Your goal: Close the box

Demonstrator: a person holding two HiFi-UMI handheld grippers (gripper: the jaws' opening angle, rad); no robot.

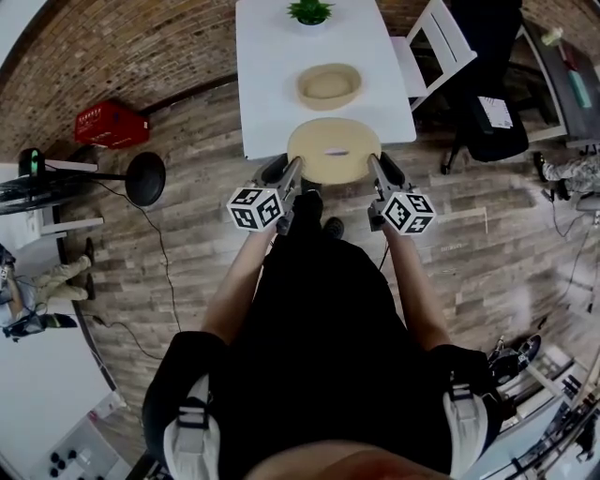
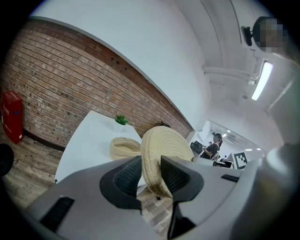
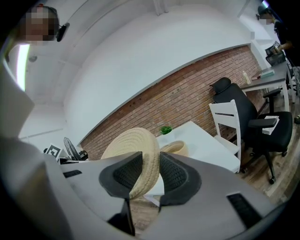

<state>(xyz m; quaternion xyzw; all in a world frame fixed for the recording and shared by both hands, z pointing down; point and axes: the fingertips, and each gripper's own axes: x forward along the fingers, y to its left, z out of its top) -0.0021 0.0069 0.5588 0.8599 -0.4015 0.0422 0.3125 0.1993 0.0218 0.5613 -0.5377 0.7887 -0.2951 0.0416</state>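
The left gripper (image 1: 292,171) and the right gripper (image 1: 376,169) are each clamping one side of the round woven lid (image 1: 333,150), with the pads pressing on both faces of its rim. The lid is hanging roughly flat over the near edge of the white table (image 1: 267,84), while the open woven box (image 1: 330,86) is sitting farther off, near the middle of the table and well apart from the lid. Each grip is biting only a narrow strip of rim, so the lid is probably at risk of twisting or slipping free if one hand is leading the other. If the lid is coming down off-centre, its edge is likely to be catching the box wall and pushing the box toward the plant (image 1: 309,11) at the far end
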